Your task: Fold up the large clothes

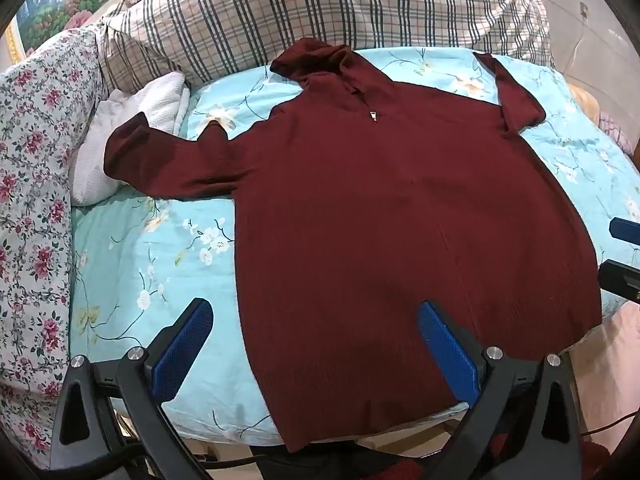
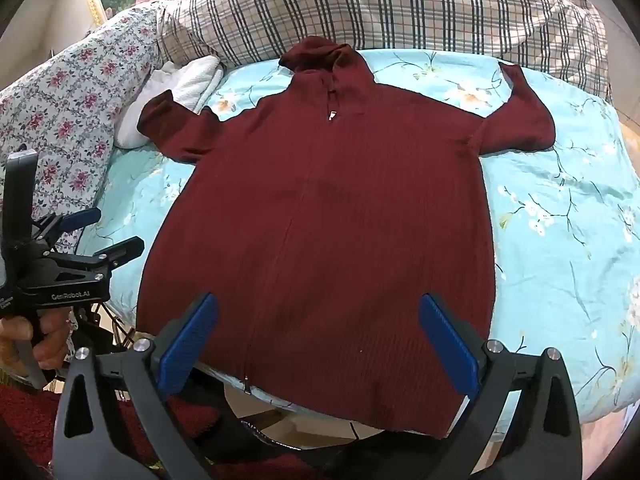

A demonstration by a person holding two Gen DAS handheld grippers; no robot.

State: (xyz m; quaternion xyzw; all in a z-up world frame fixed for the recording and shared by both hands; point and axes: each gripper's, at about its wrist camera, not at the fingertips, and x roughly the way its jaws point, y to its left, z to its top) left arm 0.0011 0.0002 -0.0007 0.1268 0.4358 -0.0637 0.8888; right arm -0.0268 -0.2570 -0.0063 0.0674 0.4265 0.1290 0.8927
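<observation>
A dark red hooded zip sweater lies spread front-up on a bed, hood at the far end and both sleeves out to the sides. Its hem hangs slightly over the near bed edge. My left gripper hovers wide open over the hem's left part, touching nothing. In the right wrist view it shows at the left edge, held by a hand. My right gripper stands wide open above the hem's middle, with nothing between its blue pads. Its tips peek in at the right edge of the left wrist view.
The bed has a light blue floral sheet. A plaid duvet is piled at the far end, a floral quilt along the left, and a white towel lies under the left sleeve. A red rug covers the floor.
</observation>
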